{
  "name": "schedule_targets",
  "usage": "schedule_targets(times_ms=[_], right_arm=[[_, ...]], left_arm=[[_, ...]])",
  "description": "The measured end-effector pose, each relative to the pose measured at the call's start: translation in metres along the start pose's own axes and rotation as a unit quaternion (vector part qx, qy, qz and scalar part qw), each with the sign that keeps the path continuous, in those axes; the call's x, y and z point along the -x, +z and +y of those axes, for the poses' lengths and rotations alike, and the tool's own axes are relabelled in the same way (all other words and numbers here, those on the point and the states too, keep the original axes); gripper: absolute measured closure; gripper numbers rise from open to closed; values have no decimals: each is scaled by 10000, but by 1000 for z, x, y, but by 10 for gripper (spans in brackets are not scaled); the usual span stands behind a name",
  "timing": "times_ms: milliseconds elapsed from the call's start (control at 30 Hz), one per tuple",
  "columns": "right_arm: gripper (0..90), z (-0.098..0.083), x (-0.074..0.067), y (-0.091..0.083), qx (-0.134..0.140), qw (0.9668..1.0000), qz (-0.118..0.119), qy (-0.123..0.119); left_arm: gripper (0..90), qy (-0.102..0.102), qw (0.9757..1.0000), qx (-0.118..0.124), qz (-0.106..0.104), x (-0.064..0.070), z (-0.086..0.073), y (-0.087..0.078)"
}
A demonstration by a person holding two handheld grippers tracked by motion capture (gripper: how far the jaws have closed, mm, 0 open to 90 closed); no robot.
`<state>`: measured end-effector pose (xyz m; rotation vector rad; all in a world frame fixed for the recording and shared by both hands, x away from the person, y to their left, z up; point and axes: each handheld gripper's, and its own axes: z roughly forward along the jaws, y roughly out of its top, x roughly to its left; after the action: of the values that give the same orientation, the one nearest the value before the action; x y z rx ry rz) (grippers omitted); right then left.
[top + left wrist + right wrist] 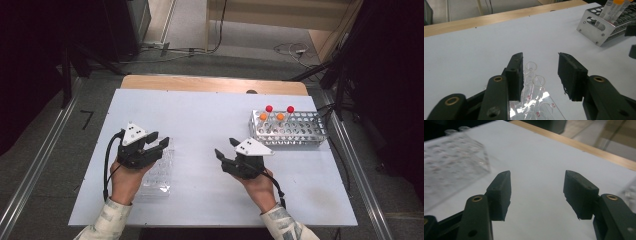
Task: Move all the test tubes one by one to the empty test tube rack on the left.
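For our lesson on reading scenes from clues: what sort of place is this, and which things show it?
Probably a lab-style recording bench: a metal tube rack holding capped tubes, a clear plastic tube rack on a white table, and cables on the floor.

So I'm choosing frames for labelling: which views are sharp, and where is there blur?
High view: sharp table, dark surroundings. Left gripper view: clear rack legible, metal rack slightly soft. Right gripper view: clear rack badly blurred, the right gripper itself crisp.
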<state>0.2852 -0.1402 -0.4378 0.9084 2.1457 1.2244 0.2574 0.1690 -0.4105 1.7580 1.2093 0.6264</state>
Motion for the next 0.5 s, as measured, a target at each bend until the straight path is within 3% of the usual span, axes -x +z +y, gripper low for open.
schedule_targets(times_ms=[167,333,500], right_arm=[[374,-2,26,-3,24,9988,-413,252],[373,-4,49,-7,3,9963,-648,561],[373,-6,66,-12,61,9934,-852,768]], left_arm=[[443,17,9999,2,127,2,0,1],[359,39,9997,9,222,3,0,2],[342,41,9996,65,276,3,0,1]])
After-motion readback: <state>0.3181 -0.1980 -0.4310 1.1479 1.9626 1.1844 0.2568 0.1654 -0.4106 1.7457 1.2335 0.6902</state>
